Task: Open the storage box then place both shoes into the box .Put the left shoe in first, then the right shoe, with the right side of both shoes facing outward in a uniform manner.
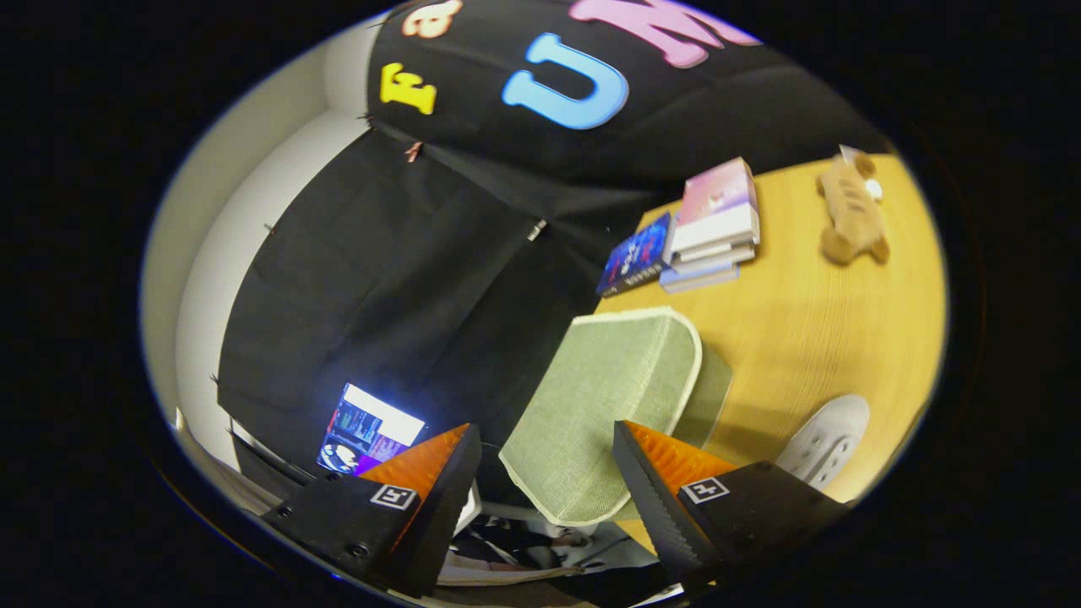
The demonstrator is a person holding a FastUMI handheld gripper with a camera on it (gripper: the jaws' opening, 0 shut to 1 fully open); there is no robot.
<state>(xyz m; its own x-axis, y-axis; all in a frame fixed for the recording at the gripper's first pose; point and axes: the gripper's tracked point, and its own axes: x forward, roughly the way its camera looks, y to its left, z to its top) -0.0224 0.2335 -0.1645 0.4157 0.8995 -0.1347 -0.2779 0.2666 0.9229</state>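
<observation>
The gripper (547, 473) is spread wide, gripping nothing. The green fabric lid (604, 397) of the box (714, 393) stands raised between and just ahead of the fingers, tipped up on edge, so the opening step looks underway or nearly done; I cannot tell whether either finger touches it. The view is tilted, probably because the hand is rolled to swing the flap back. One white shoe (823, 439) lies on the wooden table (811, 329) just beyond the right finger, near the box, handy for loading. Farther off sit a stack of books (714, 224) and a plush toy (853, 215), well apart from the work. A lit screen (372, 431) glows beyond the left finger.
</observation>
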